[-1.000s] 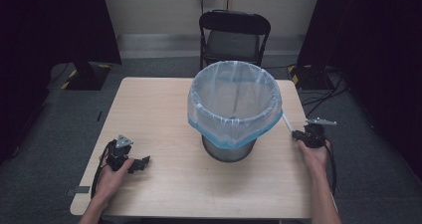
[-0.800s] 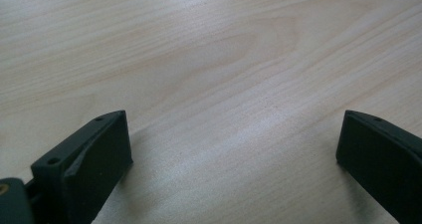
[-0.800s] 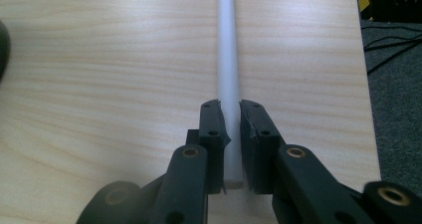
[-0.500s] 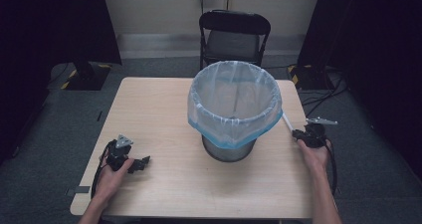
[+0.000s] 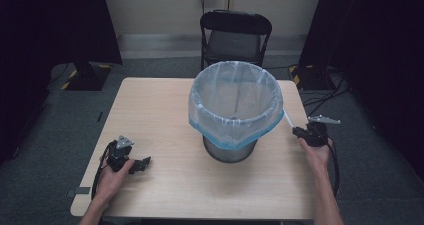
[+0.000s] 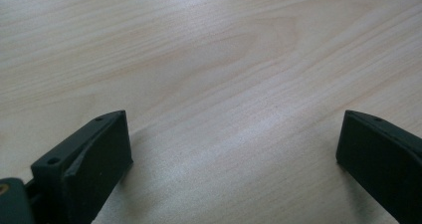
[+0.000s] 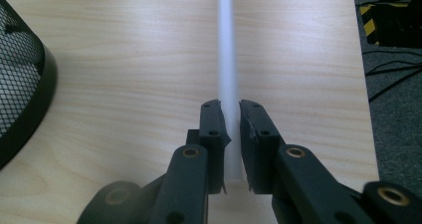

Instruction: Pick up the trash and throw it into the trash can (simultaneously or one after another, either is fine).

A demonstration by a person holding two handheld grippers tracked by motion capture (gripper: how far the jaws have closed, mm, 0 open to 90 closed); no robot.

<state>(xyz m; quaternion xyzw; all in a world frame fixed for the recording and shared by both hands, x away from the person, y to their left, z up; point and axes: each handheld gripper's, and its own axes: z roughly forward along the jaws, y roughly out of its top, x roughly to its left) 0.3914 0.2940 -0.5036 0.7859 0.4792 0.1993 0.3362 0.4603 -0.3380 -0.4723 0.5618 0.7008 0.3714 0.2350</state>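
Right tongs [image 7: 230,129] pinch thin, limp bag drawstring [image 7: 227,59] right of lined bin [image 5: 235,110]; pull gently. Left tongs [image 6: 234,149] wide open, empty.

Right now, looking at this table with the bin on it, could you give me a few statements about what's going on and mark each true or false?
1. The right tool is shut on a white strip. True.
2. The left tool is clamped shut. False: its jaws stand wide apart over bare table.
3. The bin lies tipped over. False: it stands upright.
4. A bag lines the bin. True.
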